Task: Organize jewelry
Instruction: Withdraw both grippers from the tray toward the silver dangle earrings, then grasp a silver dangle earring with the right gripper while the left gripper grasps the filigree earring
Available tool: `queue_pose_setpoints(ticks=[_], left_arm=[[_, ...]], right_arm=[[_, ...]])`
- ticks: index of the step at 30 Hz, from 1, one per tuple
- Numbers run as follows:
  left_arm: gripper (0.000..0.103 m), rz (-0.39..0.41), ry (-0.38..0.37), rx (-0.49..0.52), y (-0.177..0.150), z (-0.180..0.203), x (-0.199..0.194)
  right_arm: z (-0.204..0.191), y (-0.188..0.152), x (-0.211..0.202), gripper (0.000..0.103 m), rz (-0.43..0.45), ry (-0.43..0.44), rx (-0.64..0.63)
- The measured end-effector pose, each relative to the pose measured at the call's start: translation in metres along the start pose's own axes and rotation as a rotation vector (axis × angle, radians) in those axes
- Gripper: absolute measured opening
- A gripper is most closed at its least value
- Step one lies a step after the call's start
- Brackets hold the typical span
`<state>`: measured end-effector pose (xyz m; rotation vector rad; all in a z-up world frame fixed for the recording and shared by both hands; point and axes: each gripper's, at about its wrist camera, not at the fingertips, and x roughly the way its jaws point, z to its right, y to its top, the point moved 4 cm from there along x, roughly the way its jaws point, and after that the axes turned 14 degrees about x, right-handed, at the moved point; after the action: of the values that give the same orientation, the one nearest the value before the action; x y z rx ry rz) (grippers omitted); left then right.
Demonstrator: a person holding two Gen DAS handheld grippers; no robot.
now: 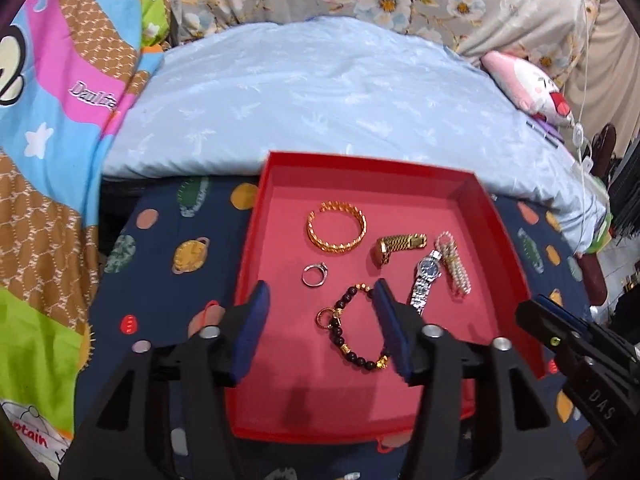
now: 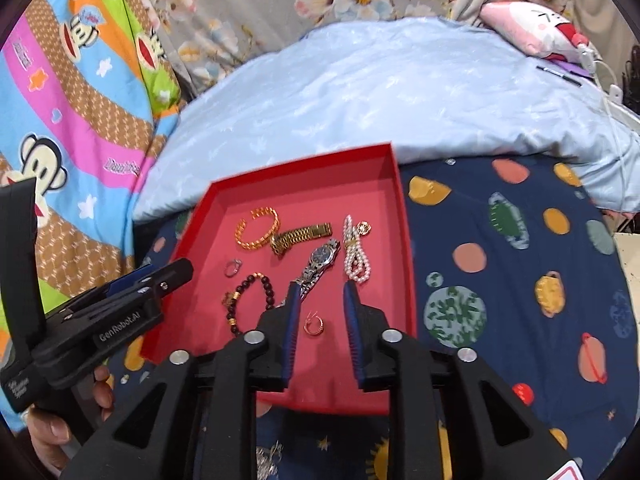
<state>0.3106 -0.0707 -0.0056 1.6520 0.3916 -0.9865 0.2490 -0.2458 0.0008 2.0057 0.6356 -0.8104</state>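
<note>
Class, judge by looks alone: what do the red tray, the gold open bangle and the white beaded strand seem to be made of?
Red tray: probably card, matte, with thin folded walls and crisp corners.
Gold open bangle: looks like polished gold-coloured metal, bright glints on ridged links; solid or plated is unclear.
White beaded strand: pearl-like round beads with a soft sheen; real or imitation cannot be told.

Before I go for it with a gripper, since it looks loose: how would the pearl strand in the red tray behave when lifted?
The pearl strand lies folded in a limp loop, so it would probably droop and swing from the pinch point. Its small round glossy beads may slip between flat pads. It nearly touches the silver watch, so dragging could nudge that.
</note>
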Motion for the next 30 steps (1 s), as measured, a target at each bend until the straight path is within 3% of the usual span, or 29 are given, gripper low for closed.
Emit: queue_pose_setpoints(ticks=[5, 12, 21, 30], left_arm=[[0.064, 0.048, 0.019, -0.004, -0.007, -0.009, -0.045], [0.066, 0.043, 0.017, 0.0, -0.05, -0.009, -0.088], [0.066, -0.088, -0.002, 0.018, -0.121, 0.009, -0.078], [0.066, -0.159, -0.018, 0.038, -0.151, 0.022, -0.061]], right_arm=[[0.003, -0.013, -0.047, 0.036, 0.043, -0.001, -0.018], [0.013, -0.068, -0.079, 0.037, 0.003, -0.032, -0.046], [0.017, -0.139, -0.061, 0.037, -0.13, -0.054, -0.075], [0.006, -0.142, -0.022, 0.034, -0.17, -0.054, -0.089]])
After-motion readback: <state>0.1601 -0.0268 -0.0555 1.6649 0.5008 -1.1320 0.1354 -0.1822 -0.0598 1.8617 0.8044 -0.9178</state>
